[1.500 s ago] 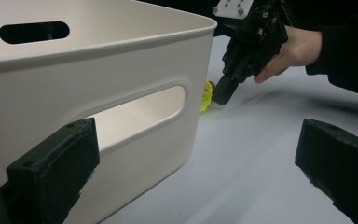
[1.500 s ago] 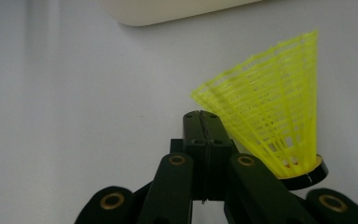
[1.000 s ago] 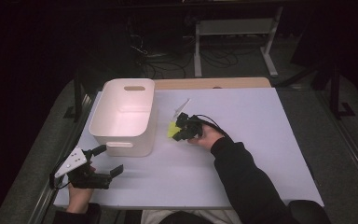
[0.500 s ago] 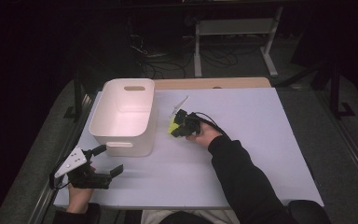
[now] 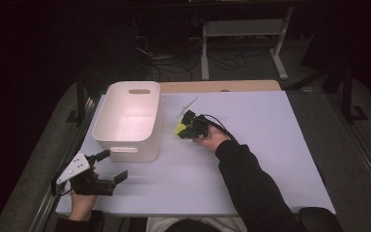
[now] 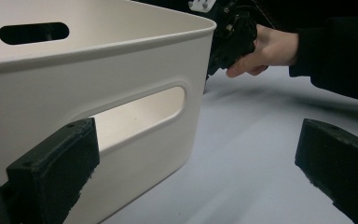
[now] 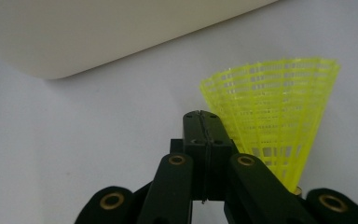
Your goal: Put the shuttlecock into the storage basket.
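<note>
A yellow mesh shuttlecock (image 5: 178,128) lies on the white table top (image 5: 270,145), just right of the white plastic bin (image 5: 130,150). My right gripper (image 5: 186,124) is at the shuttlecock, held in a hand. In the right gripper view its jaws (image 7: 205,122) are pressed together with nothing between them. The shuttlecock's skirt (image 7: 275,107) fans out just behind and to the right of them, and the bin's wall (image 7: 121,32) is beyond. My left gripper (image 5: 113,165) stands open at the near left, in front of the bin's handle slot (image 6: 140,112).
The bin (image 6: 98,70) looks empty inside and takes up the left part of the table. A wooden strip (image 5: 222,86) runs along the far edge. A metal stand (image 5: 244,29) and cables sit on the dark floor beyond. The table's right half is bare white surface.
My right gripper and the shuttlecock have shifted slightly toward the far side of the table. The left gripper has stayed where it was.
</note>
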{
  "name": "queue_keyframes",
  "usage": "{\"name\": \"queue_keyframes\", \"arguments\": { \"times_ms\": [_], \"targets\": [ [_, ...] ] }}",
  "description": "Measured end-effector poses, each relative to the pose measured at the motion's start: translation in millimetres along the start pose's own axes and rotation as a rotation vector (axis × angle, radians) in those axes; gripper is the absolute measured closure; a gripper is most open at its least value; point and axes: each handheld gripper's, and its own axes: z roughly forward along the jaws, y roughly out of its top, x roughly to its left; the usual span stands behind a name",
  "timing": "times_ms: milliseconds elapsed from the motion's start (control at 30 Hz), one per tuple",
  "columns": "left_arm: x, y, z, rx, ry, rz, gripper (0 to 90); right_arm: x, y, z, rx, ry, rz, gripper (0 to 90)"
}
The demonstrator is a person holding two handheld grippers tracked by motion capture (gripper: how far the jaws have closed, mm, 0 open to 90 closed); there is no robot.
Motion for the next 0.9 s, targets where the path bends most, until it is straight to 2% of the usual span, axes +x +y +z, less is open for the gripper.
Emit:
{"name": "queue_keyframes", "arguments": {
  "times_ms": [233, 733, 900],
  "targets": [
    [0.0, 0.0, 0.0, 0.0, -0.001, 0.0, 0.0, -5.7, -1.0, -1.0, -0.022, -0.013, 0.029, 88.9],
    [-0.1, 0.0, -0.1, 0.0, 0.0, -0.001, 0.0, -11.8, -2.7, -4.0, -0.039, -0.03, 0.035, 88.9],
    [-0.1, 0.0, -0.2, -0.001, -0.001, -0.001, 0.0, -12.4, -2.0, -10.9, -0.049, -0.027, 0.04, 88.8]
  ]
}}
